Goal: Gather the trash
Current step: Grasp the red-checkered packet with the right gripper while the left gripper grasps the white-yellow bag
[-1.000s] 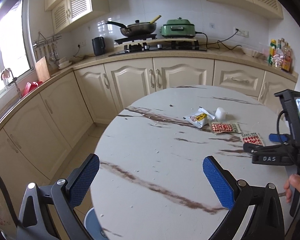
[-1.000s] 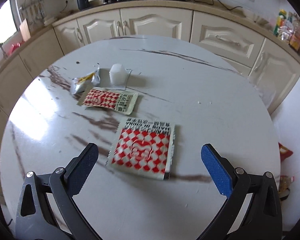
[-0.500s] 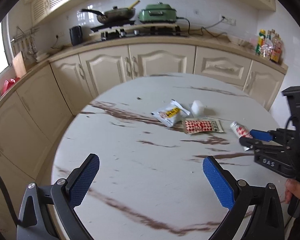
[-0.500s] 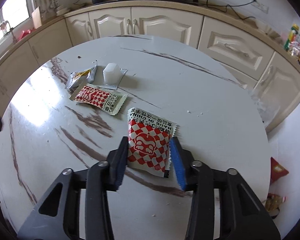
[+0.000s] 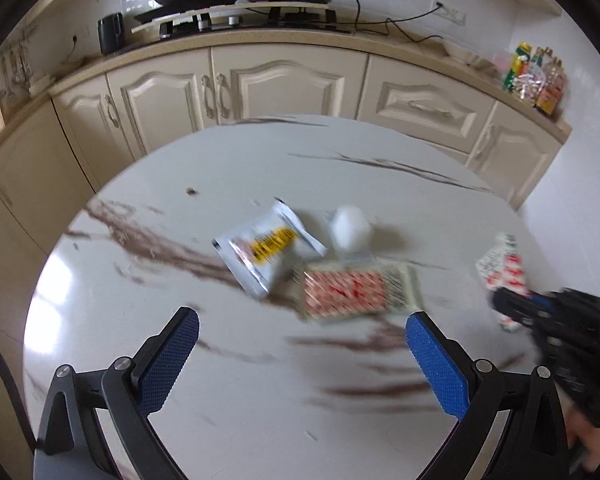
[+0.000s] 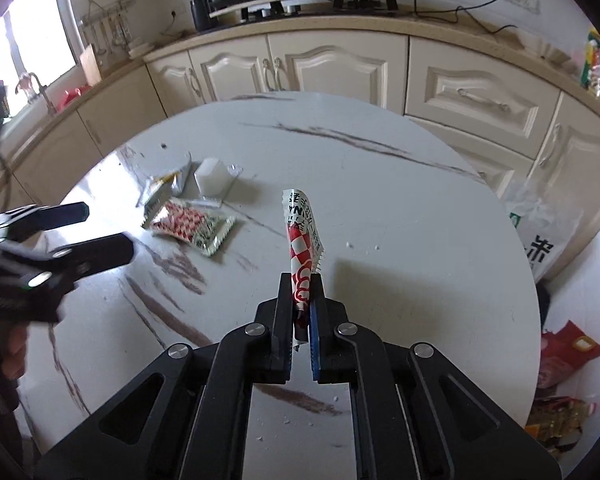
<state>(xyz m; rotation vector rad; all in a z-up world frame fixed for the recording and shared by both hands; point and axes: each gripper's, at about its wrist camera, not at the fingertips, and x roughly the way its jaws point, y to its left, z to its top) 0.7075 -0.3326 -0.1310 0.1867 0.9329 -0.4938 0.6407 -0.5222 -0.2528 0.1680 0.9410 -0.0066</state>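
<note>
My right gripper (image 6: pixel 301 300) is shut on a red-and-white checked wrapper (image 6: pixel 303 236) and holds it folded upright above the round marble table (image 6: pixel 380 208); the wrapper also shows in the left wrist view (image 5: pixel 502 266). A second checked wrapper (image 5: pixel 356 290) lies flat mid-table, with a silver-and-yellow packet (image 5: pixel 268 248) and a small white plastic cup (image 5: pixel 350 230) just beyond it. My left gripper (image 5: pixel 300 356) is open and empty, hovering above the table just short of the flat wrapper. It shows at the left of the right wrist view (image 6: pixel 80 236).
Cream kitchen cabinets (image 5: pixel 284 84) curve behind the table, with a stove and pans on the counter. A white plastic bag (image 6: pixel 540 232) hangs off the table's right side. Colourful wrappers (image 6: pixel 564 364) lie on the floor below it.
My right gripper closed on the near checked wrapper and lifted it off the table. My left gripper moved forward toward the remaining trash.
</note>
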